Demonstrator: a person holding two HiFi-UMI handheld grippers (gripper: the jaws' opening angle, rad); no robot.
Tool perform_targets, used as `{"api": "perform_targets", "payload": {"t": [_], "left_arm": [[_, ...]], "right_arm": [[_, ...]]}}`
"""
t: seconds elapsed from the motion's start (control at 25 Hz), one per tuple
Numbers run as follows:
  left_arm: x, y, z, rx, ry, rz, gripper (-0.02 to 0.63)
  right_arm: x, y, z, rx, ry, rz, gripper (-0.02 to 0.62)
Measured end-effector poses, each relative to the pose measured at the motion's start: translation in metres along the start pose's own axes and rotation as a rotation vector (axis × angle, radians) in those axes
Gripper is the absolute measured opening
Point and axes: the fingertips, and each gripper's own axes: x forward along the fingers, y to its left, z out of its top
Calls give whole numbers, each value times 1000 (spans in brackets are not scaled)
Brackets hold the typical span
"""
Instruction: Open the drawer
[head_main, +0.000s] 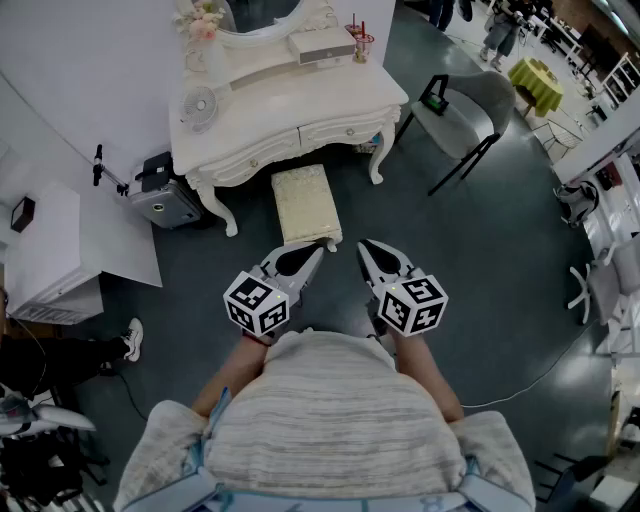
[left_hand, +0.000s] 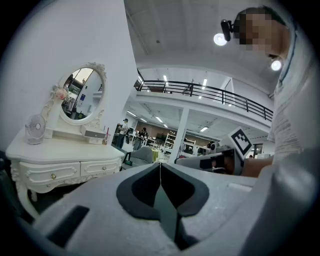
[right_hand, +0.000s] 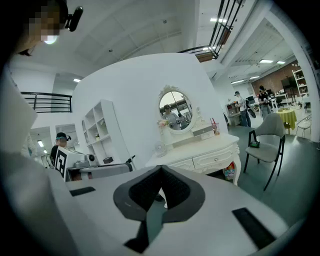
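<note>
Ahead of left gripper (head_main: 317, 251) and right gripper (head_main: 365, 246): one dressing table (head_main: 300, 98), two closed drawers (head_main: 262, 152). Both grippers clenched tight, empty.

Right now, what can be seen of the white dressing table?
The dressing table is white, seemingly painted wood, with carved trim and curved legs. Its two front drawers, each with a knob, are shut. An oval mirror, a small fan and a box stand on top. It stands against the wall, a cream stool before it.
</note>
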Motion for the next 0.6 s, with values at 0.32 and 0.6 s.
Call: {"api": "perform_targets", "payload": {"t": [0.32, 0.6], "left_arm": [[-2, 9, 1, -2, -6, -5, 15], [-1, 13, 0, -9, -7, -9, 15]], "right_arm": [[9, 1, -4, 8, 10, -6, 8], [13, 0, -5, 5, 19, -8, 8]]}}
